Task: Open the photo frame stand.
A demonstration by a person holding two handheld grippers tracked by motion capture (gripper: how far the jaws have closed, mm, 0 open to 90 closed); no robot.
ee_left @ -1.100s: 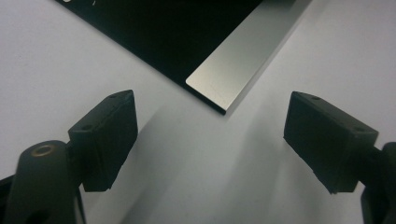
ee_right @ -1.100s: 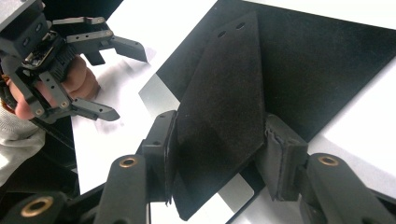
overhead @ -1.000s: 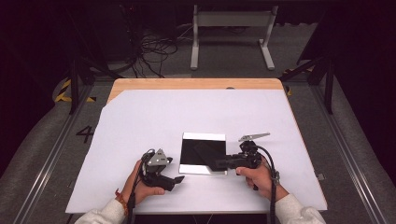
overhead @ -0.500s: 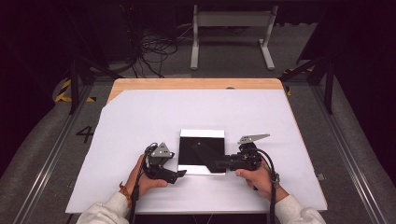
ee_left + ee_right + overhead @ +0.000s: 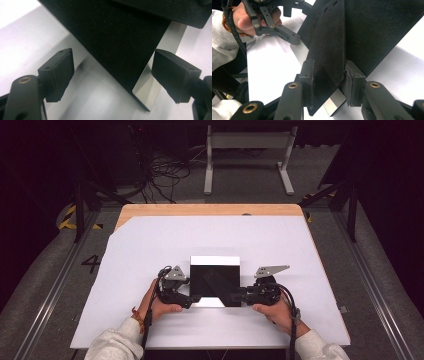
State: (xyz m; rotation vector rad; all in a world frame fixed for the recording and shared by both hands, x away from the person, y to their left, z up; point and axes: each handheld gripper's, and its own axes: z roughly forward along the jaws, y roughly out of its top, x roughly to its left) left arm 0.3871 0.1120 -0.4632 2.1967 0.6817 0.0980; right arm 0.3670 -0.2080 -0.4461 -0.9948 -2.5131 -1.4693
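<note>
Two tongs at one black sheet [image 5: 216, 282] on the white-covered bench [image 5: 150, 245], near its front edge. Right tongs [image 5: 327, 77] just closing, pads now pinching a raised corner of the black sheet (silvery underside showing beneath). Left tongs [image 5: 112, 75] spread wide, astride the sheet's near-left corner, pads apart from it.

bright white table [image 5: 150, 250] under overhead light, dark surroundings, soft focus, blurred close-ups, faint glare
</note>
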